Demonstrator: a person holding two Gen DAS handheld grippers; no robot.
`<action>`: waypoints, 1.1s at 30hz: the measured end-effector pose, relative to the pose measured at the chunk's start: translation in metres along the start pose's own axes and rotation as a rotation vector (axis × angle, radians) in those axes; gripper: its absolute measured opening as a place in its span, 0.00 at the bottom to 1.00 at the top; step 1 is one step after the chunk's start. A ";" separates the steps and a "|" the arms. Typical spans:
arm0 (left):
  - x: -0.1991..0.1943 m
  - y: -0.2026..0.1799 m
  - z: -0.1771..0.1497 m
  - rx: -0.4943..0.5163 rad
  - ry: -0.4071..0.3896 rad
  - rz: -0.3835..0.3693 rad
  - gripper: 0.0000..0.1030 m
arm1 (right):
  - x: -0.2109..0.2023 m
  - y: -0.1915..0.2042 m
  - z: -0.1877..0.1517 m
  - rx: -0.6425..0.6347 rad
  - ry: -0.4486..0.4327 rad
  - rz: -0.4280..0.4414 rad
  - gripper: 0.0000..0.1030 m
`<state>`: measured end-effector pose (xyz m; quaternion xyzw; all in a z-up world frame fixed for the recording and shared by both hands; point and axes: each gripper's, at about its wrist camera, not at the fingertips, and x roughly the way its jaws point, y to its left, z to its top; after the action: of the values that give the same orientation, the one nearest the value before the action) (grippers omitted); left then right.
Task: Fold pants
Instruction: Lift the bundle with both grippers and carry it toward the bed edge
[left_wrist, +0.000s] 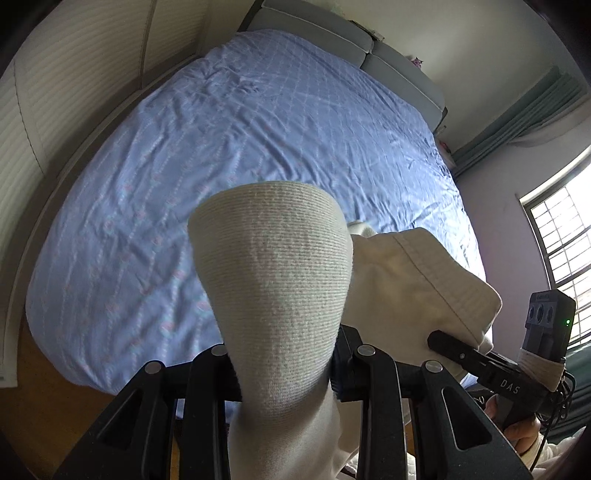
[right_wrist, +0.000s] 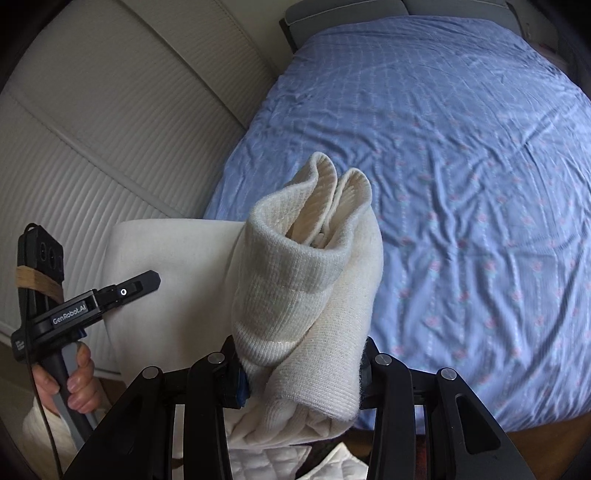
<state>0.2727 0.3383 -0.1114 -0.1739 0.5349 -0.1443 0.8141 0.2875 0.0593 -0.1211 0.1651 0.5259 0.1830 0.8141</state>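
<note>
Pants (right_wrist: 306, 295) clamped bunched in both the left gripper (left_wrist: 284, 369) and right gripper (right_wrist: 299, 365), above the bed (right_wrist: 461, 166) — uneven grips could drop them crooked.

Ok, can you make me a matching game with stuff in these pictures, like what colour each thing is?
Things:
1. pants
2. bed sheet
3. left gripper
4. curtain

Colours:
A. black
B. cream white
C. grey-green
D. blue with small pink flowers

Pairs: 1-B, 2-D, 3-A, 4-C
</note>
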 end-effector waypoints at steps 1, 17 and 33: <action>0.001 0.009 0.009 0.008 0.005 -0.003 0.29 | 0.005 0.006 0.003 0.003 -0.001 -0.003 0.39; 0.084 0.148 0.217 0.252 0.166 -0.051 0.29 | 0.164 0.089 0.093 0.196 -0.007 -0.085 0.39; 0.245 0.199 0.328 0.430 0.291 0.161 0.37 | 0.309 0.026 0.168 0.431 0.072 -0.154 0.49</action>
<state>0.6796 0.4558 -0.2792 0.0686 0.6155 -0.2127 0.7558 0.5558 0.2148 -0.2887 0.2878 0.5927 0.0096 0.7522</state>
